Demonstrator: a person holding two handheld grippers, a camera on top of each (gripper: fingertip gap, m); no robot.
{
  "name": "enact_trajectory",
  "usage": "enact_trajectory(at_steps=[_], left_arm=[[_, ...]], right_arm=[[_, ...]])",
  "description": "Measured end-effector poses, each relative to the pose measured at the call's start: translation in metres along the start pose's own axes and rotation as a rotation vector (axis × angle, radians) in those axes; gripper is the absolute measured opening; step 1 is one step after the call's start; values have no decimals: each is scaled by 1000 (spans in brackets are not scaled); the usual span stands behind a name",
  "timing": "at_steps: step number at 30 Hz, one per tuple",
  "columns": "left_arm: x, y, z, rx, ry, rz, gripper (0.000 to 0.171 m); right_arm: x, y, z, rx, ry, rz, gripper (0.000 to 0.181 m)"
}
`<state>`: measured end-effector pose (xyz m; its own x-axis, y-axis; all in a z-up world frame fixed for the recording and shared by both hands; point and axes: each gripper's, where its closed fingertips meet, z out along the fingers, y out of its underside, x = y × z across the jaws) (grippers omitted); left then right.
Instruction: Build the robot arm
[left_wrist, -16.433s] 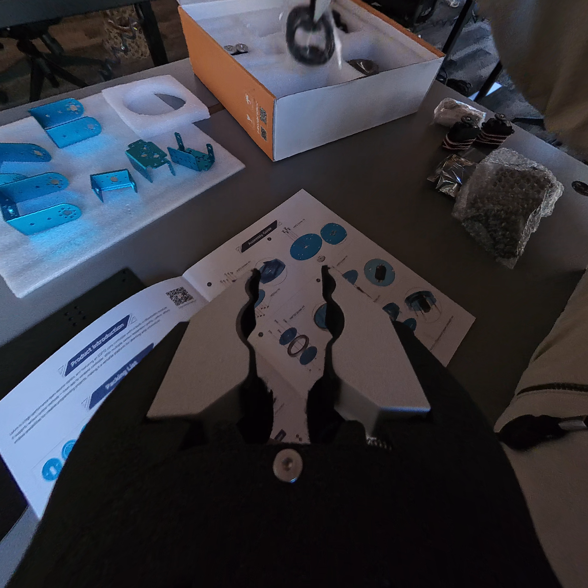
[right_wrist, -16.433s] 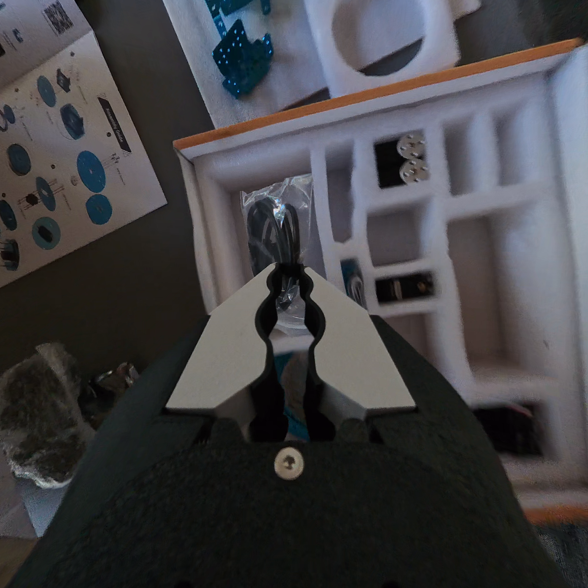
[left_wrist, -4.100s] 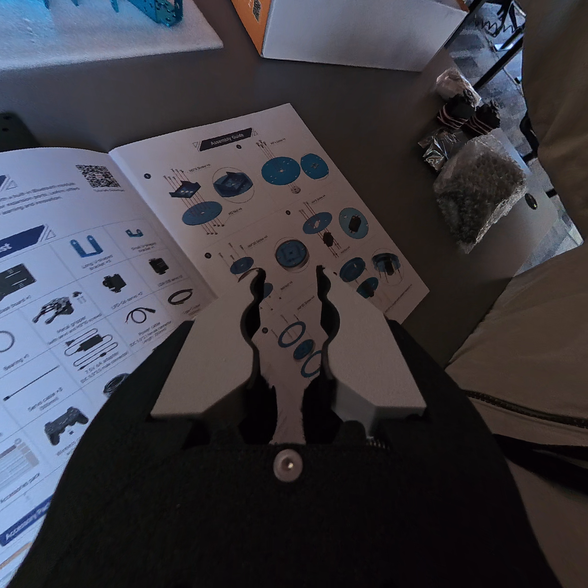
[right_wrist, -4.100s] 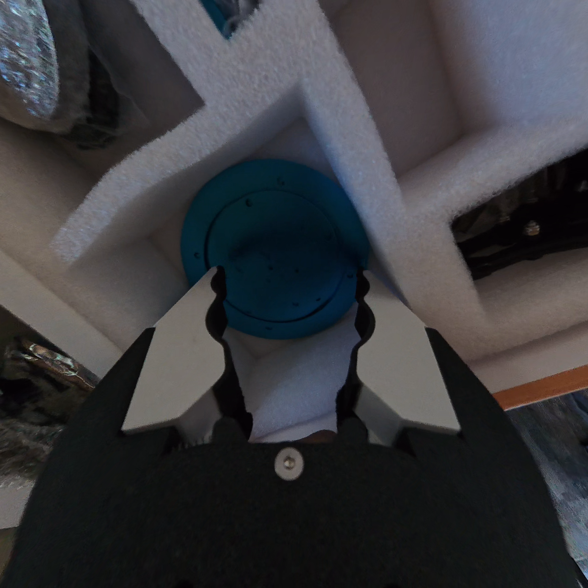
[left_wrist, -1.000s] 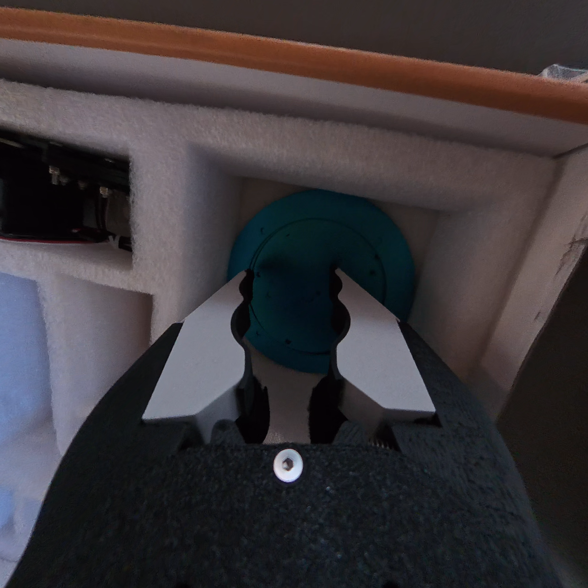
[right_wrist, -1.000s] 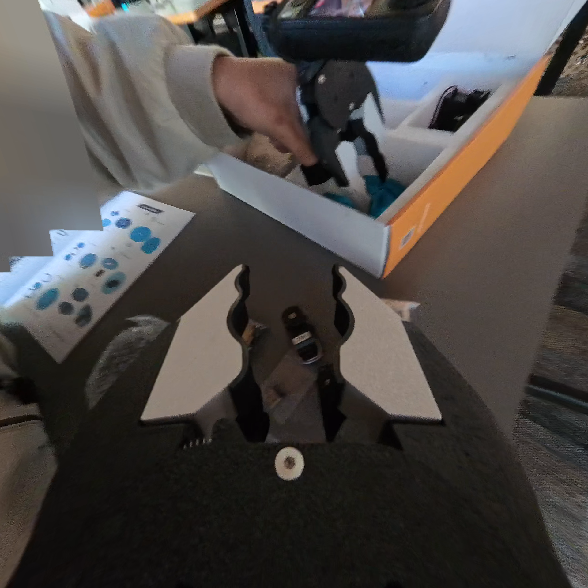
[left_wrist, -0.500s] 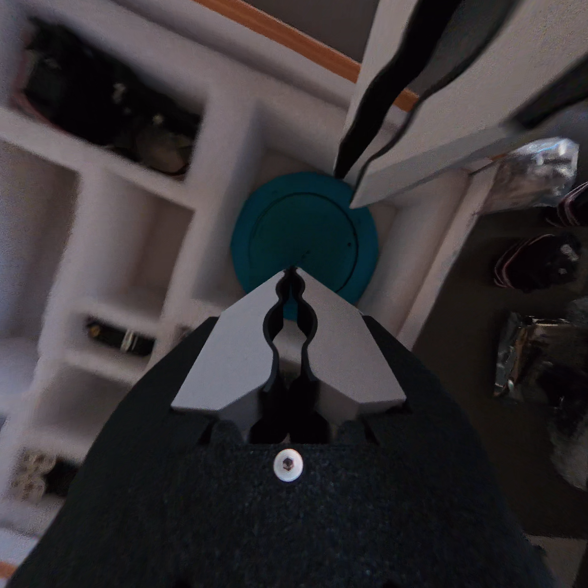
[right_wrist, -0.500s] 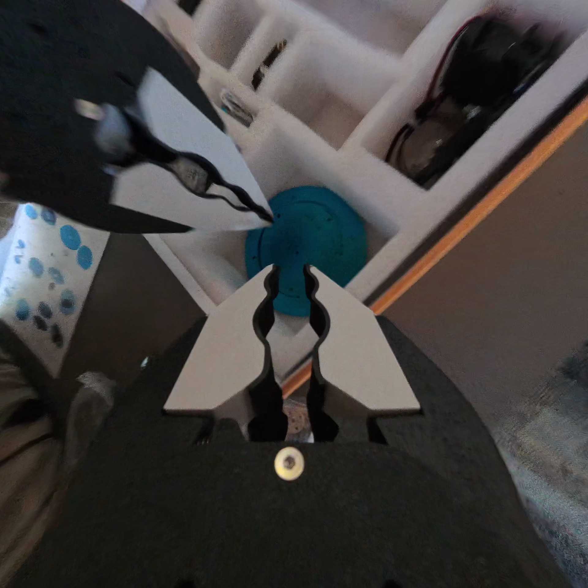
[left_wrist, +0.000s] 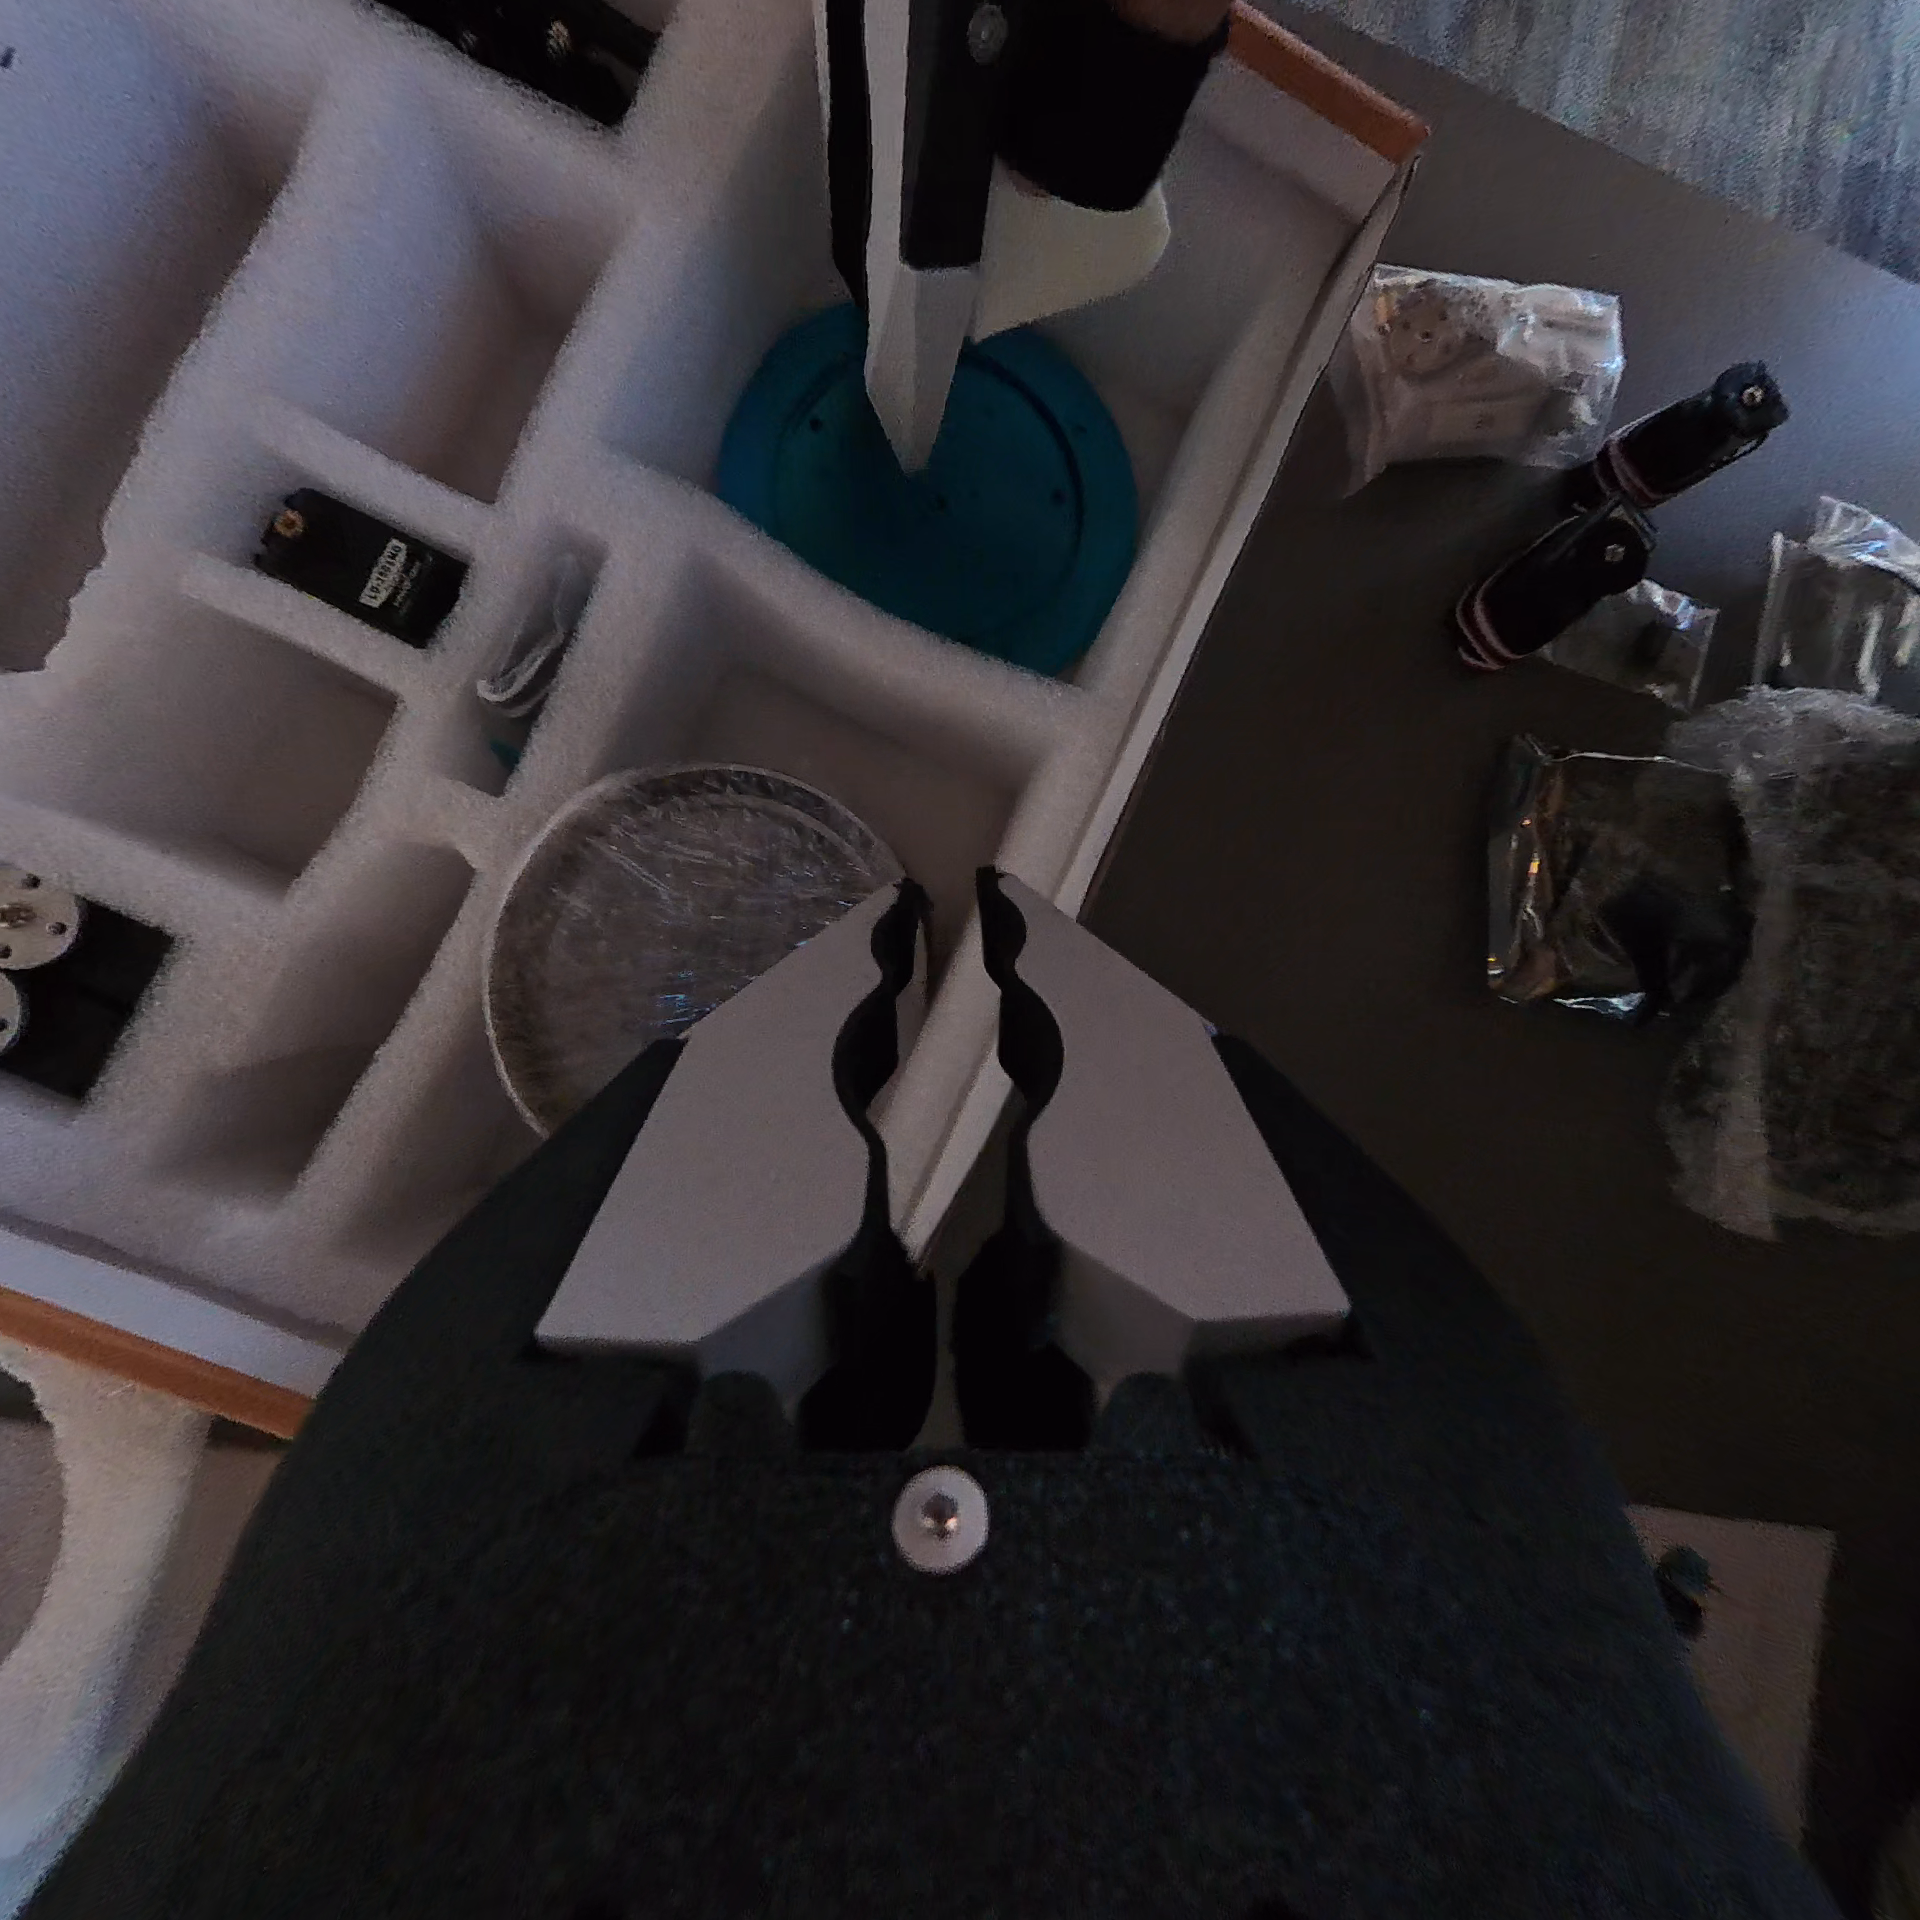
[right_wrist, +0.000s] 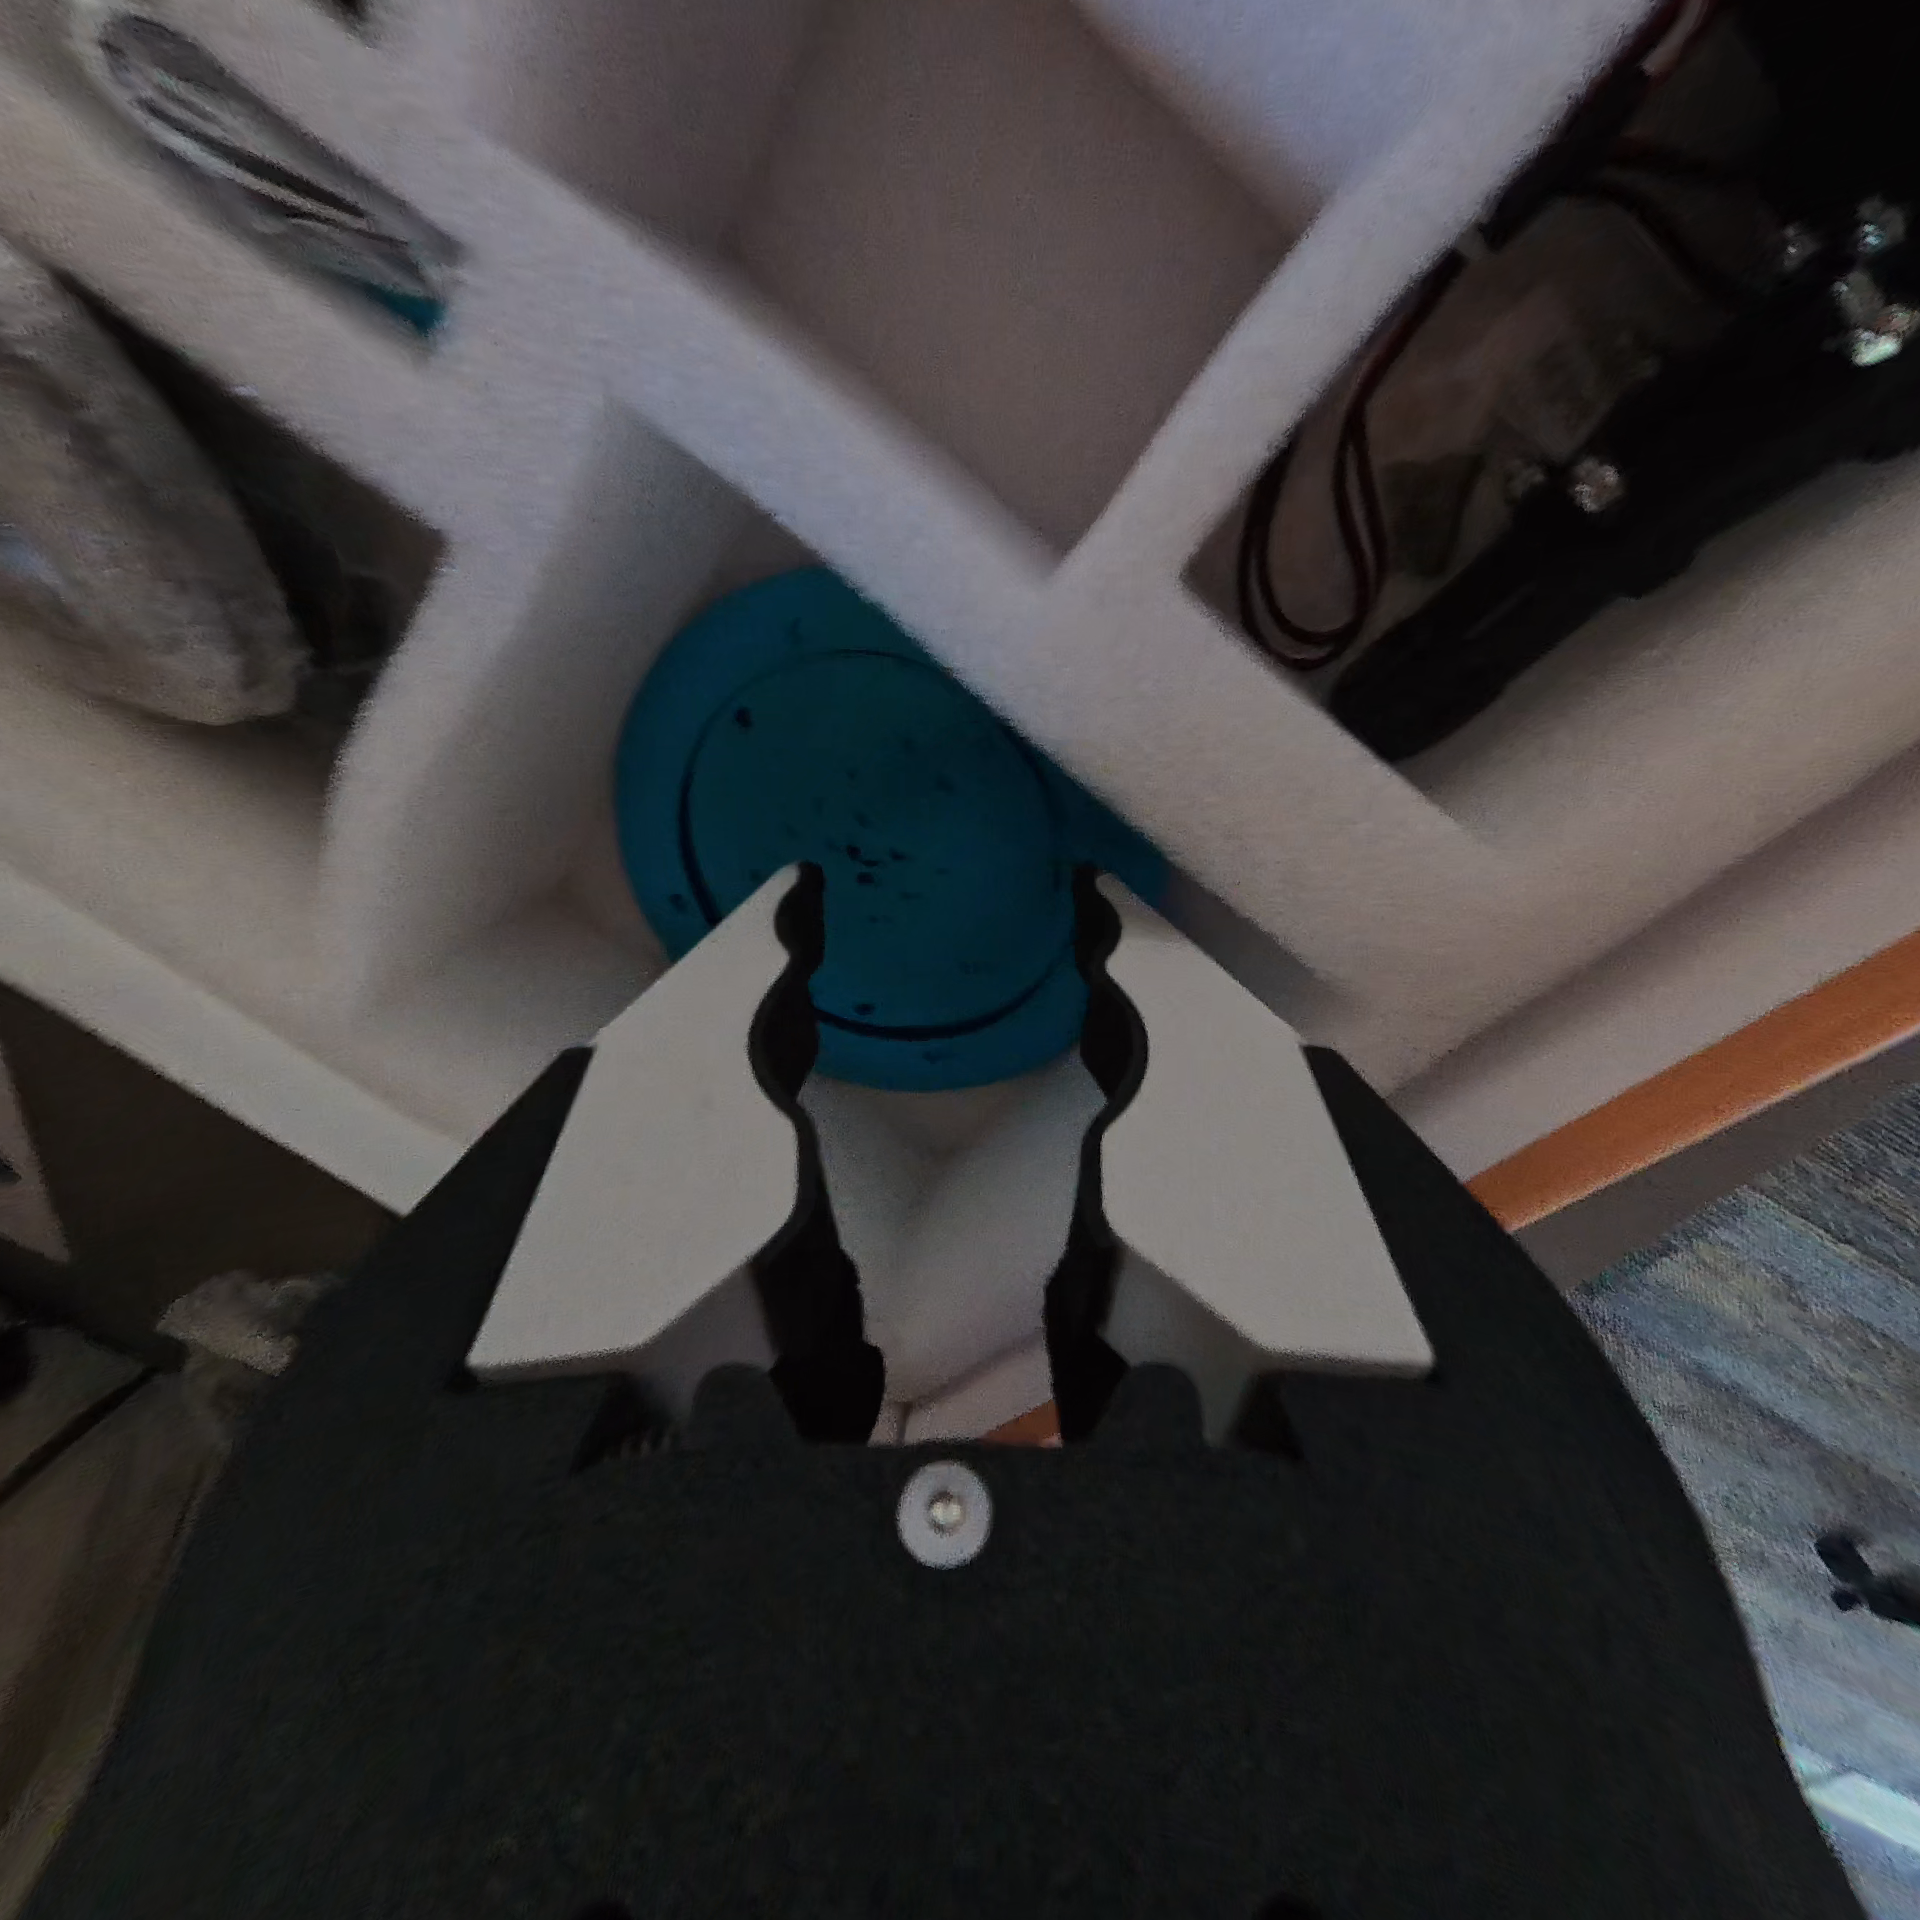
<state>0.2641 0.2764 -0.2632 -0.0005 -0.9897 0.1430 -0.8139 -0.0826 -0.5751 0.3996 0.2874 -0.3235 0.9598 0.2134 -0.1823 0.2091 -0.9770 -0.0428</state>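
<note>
A round blue disc (left_wrist: 987, 540) lies flat in a corner compartment of the white foam insert (left_wrist: 665, 208) in an orange-edged box. My right gripper (right_wrist: 940, 873) is open, its fingertips low in that compartment over the near part of the blue disc (right_wrist: 883, 790). In the left wrist view the right gripper (left_wrist: 914, 447) comes down from the top, its tip at the disc. My left gripper (left_wrist: 945, 894) is closed to a narrow gap with the box wall (left_wrist: 1226, 499) between its fingers, near the box corner.
A silver disc in clear plastic (left_wrist: 665, 914) sits in the compartment next to my left fingertips. Black servos (left_wrist: 358, 582) lie in other foam slots, one with red wires (right_wrist: 1558, 416). On the dark table right of the box lie black servos (left_wrist: 1600, 520), foil bags (left_wrist: 1590, 883) and a bubble-wrapped pack (left_wrist: 1808, 966).
My left gripper has pulled back from over the blue disc to the box wall by the silver disc. My right gripper has dropped into the disc's compartment and opened wider.
</note>
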Motion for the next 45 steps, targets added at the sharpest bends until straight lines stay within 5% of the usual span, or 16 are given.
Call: enact_trajectory(at_steps=[15, 21, 25, 29, 40, 45], left_arm=[[3, 18, 7, 43, -17, 88, 7], [-4, 28, -25, 63, 12, 124, 39], [-4, 50, -24, 18, 1, 203, 38], [-8, 57, -16, 10, -92, 290, 11], [2, 72, -23, 20, -88, 293, 7], [1, 72, -23, 29, -103, 292, 7]], right_arm=[[-15, 5, 4, -18, -46, -32, 49], [-4, 6, 6, 36, 43, -51, 46], [0, 4, 9, 32, 96, -59, 42], [-5, -8, -1, 101, 103, -51, 50], [-17, 7, 4, 67, -64, 43, 41], [-6, 12, 13, -3, 110, 22, 41]])
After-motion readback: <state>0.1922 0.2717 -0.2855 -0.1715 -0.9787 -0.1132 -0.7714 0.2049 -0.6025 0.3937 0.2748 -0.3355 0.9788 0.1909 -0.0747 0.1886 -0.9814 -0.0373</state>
